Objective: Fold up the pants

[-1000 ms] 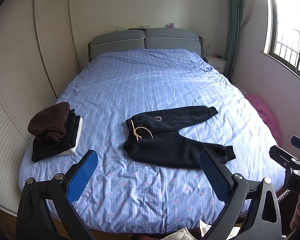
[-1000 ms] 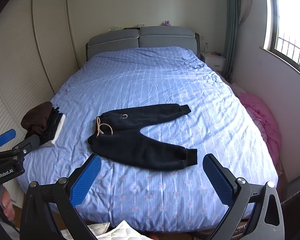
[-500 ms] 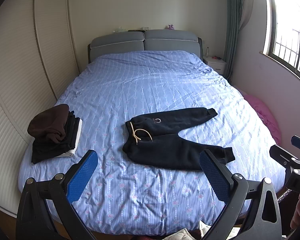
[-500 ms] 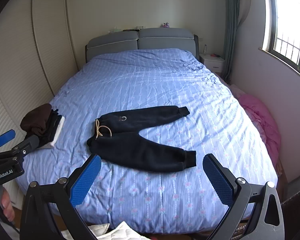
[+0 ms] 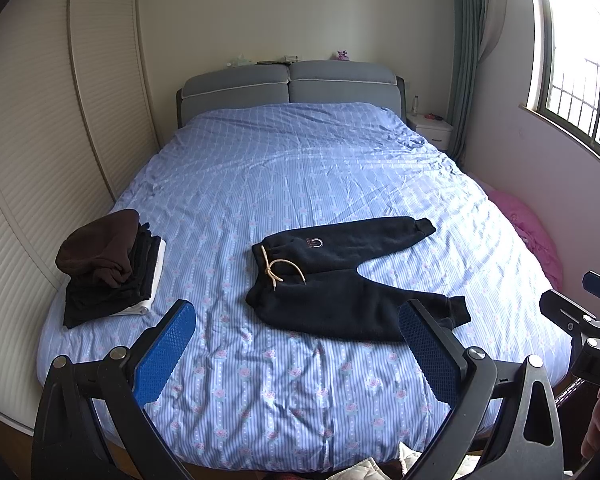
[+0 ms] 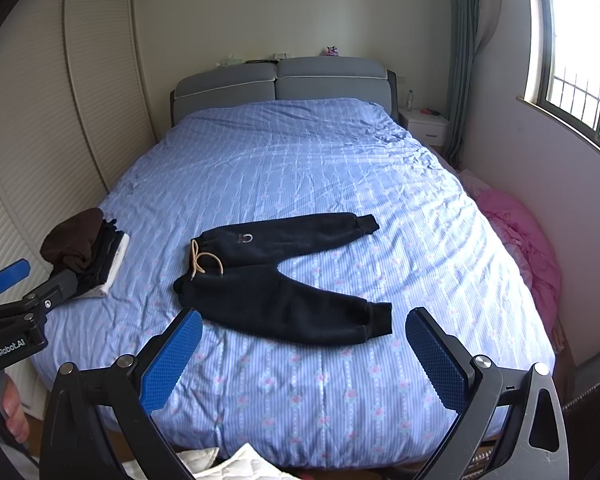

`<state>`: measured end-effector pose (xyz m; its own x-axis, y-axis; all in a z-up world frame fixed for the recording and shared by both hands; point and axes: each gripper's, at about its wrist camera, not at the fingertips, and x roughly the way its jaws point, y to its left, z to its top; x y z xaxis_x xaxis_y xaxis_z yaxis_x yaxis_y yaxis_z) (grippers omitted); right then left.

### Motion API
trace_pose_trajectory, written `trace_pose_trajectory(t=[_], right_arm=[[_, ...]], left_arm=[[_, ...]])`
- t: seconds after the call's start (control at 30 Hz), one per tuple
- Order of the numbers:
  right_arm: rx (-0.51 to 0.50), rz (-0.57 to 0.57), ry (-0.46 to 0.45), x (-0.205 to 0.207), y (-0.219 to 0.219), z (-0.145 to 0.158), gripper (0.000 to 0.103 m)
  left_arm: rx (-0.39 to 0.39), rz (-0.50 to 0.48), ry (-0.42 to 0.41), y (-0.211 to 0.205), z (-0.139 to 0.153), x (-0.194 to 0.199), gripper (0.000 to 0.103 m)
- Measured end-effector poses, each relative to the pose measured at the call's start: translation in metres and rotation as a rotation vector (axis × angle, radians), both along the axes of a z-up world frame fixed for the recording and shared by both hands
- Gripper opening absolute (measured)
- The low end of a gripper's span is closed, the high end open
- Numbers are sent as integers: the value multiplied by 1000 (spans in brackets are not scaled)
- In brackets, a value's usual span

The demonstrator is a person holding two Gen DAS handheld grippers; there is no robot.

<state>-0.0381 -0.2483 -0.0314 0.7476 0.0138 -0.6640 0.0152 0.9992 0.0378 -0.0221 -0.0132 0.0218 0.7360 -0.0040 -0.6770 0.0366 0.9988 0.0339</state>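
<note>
Stack of folded clothes (image 5: 108, 268) at the bed's (image 5: 300, 400) left edge, brown garment on top. Left hand-held gripper (image 5: 296, 344): jaws spread wide, holding nothing, above the bed's near edge. Dark pants (image 5: 340, 280) lie flat mid-bed, waistband with tan drawstring (image 5: 278, 270) to the left, legs splayed rightward. Right hand-held gripper (image 6: 304, 348): jaws wide, holding nothing, short of the pants.

Both views have shifted slightly, the pants (image 5: 348, 276) sitting a little lower in each frame.
</note>
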Motion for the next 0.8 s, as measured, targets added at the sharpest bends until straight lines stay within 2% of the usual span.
trace_pose_trajectory(t=[0.53,0.8], right_arm=[[2,1,9,3,-1,-1,103],[34,14,52,18,6,-5,103]], left_arm=[[2,7,1,3,2,3,103],[11,31,41,17,-2,12,103]])
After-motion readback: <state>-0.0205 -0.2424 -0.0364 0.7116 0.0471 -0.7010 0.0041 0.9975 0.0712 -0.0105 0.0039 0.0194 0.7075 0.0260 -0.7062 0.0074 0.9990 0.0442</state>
